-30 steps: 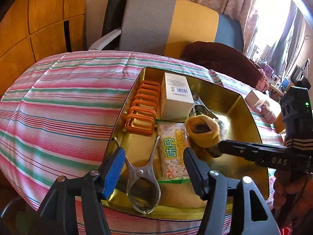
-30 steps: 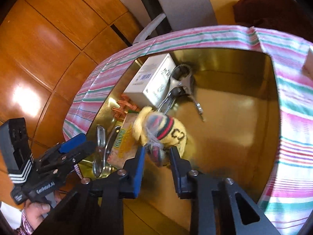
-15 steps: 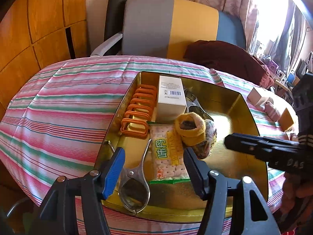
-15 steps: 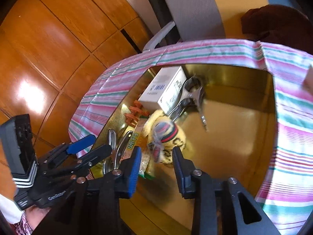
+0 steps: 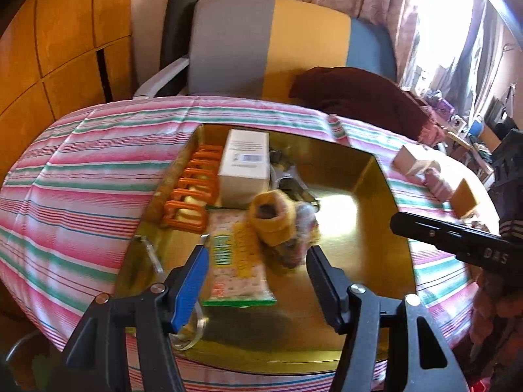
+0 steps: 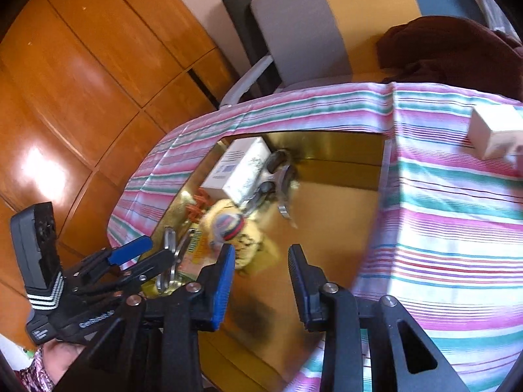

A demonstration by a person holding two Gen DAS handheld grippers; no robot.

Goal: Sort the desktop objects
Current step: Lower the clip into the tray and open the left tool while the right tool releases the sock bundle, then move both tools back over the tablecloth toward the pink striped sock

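Observation:
A gold tray (image 5: 379, 170) sits on the striped tablecloth (image 5: 81, 176). In it lie a yellow knitted sock (image 5: 274, 225), a cracker packet (image 5: 235, 261), a white box (image 5: 245, 160), an orange rack (image 5: 193, 192) and a metal clip (image 5: 291, 179). My left gripper (image 5: 256, 281) hovers open over the tray's near edge, holding nothing. My right gripper (image 6: 261, 281) is open and empty, with the sock (image 6: 235, 232) lying free just beyond its fingertips. In the right wrist view the left gripper (image 6: 130, 261) shows at the lower left, above another metal clip (image 6: 170, 248).
Small boxes (image 5: 415, 163) and a brown block (image 5: 464, 196) lie on the cloth right of the tray. A grey, yellow and blue chair (image 5: 261, 42) with a dark red cloth (image 5: 356, 98) stands behind the table. Wooden panels (image 6: 81, 81) fill the left.
My right gripper let go of the sock and drew back and up; the sock stays in the tray. The left gripper also pulled back a little.

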